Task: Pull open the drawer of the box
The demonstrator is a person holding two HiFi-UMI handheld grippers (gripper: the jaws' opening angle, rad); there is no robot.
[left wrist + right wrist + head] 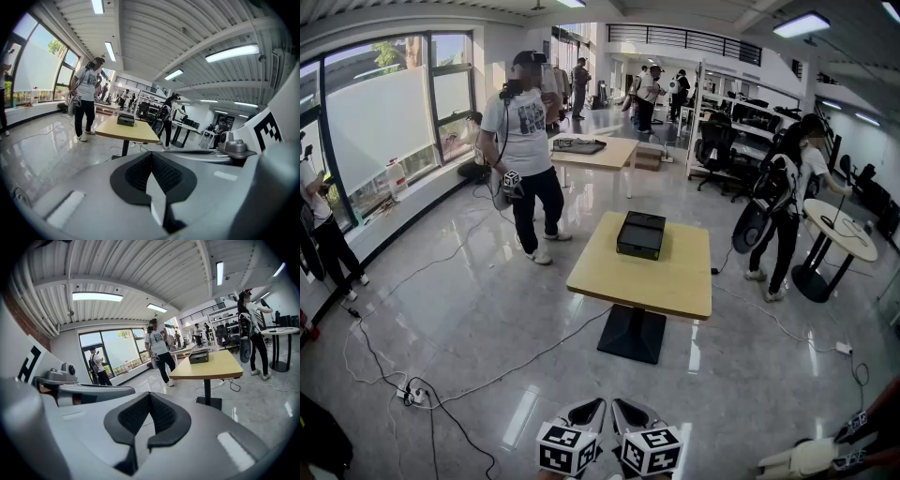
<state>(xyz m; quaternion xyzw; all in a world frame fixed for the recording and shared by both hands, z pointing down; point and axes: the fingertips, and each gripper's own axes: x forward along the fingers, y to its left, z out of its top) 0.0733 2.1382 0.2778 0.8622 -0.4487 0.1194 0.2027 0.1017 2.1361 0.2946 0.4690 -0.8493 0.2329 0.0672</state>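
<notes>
2 closed grippers, well back from the box

A person in a white shirt [523, 141] stands left of the table [675, 281]. The left gripper [589, 412] and right gripper [628, 412] hang side by side low in the head view, each clenched on nothing. The black box [640, 234] sits on the table's far half, well apart from both.
</notes>
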